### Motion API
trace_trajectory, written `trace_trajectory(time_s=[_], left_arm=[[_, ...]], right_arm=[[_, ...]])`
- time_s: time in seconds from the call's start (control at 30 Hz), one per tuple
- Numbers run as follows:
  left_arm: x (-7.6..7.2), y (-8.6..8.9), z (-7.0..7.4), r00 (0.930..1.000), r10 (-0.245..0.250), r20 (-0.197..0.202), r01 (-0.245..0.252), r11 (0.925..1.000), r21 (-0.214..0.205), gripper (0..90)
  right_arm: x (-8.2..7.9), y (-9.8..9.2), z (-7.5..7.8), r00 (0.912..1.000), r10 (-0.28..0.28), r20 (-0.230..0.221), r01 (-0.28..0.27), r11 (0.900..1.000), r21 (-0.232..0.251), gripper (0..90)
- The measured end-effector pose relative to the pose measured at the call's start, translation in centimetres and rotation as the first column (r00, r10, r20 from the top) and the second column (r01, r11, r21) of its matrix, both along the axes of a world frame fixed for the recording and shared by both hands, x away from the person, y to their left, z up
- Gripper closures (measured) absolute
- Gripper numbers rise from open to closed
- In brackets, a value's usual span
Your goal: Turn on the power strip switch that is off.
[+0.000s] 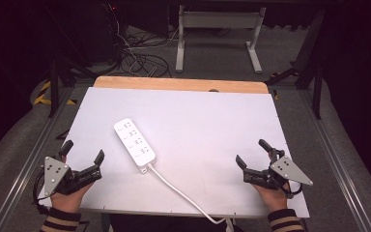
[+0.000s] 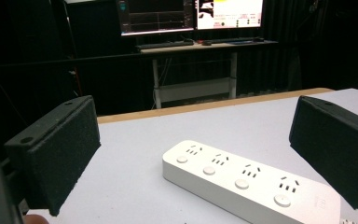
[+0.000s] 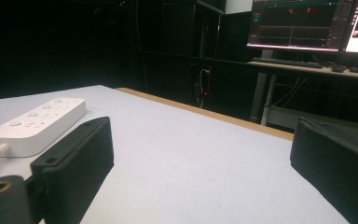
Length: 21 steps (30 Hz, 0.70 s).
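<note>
A white power strip (image 1: 135, 141) with several sockets and buttons lies flat on the white table (image 1: 207, 121), left of centre, its white cable (image 1: 183, 193) running off the near edge. My left gripper (image 1: 82, 151) rests open at the near left corner, nothing between its jaws. In the left gripper view the power strip (image 2: 249, 179) lies just ahead between the wide-apart jaws. My right gripper (image 1: 252, 152) stands open at the near right. In the right gripper view the power strip (image 3: 35, 123) is off to the left, apart from the jaws.
A wooden strip (image 1: 181, 84) borders the table's far edge. Beyond it a desk frame (image 1: 217, 34) and loose cables (image 1: 140, 60) sit on the floor. Monitors (image 2: 191, 14) glow on a desk past the table. Bare surface lies between the two grippers.
</note>
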<state>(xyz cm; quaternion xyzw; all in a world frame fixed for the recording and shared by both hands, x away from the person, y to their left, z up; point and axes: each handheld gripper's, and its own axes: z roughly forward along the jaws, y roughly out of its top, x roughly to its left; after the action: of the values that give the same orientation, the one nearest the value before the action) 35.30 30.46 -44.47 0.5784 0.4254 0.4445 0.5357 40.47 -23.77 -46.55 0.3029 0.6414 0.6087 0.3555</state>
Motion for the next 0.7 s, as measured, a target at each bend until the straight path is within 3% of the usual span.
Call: trace_trajectory(time_s=[0.33,0.53,0.6,0.63,0.67,0.7], left_arm=[[-0.13,0.22,-0.01,1.0,0.005,-0.003,-0.005,1.0,-0.004,2.3],[-0.23,0.2,0.01,0.999,-0.045,0.007,0.045,0.9989,-0.014,8.7],[-0.27,0.17,-0.01,0.9979,-0.063,0.016,0.063,0.9978,-0.017,15.4],[-0.31,0.18,-0.02,0.9968,-0.078,0.019,0.078,0.9967,-0.02,20.7],[-0.4,0.12,-0.01,0.9915,-0.126,0.031,0.127,0.9916,-0.024,27.7],[-0.4,0.12,-0.01,0.9915,-0.126,0.031,0.127,0.9916,-0.024,33.6]], right_arm=[[0.22,0.35,-0.09,1.0,0.007,-0.004,-0.007,0.9999,-0.014,6.7],[0.18,0.25,-0.04,1.0,0.008,0.0,-0.008,0.9999,-0.007,6.7],[0.17,0.28,-0.07,1.0,0.007,-0.003,-0.007,0.9999,-0.01,6.7],[0.18,0.31,-0.09,0.9999,0.01,-0.003,-0.01,0.9999,-0.011,6.7],[0.18,0.33,-0.1,0.9999,0.01,-0.004,-0.01,0.9999,-0.011,6.7],[0.18,0.33,-0.1,0.9999,0.01,-0.004,-0.01,0.9999,-0.011,6.7]])
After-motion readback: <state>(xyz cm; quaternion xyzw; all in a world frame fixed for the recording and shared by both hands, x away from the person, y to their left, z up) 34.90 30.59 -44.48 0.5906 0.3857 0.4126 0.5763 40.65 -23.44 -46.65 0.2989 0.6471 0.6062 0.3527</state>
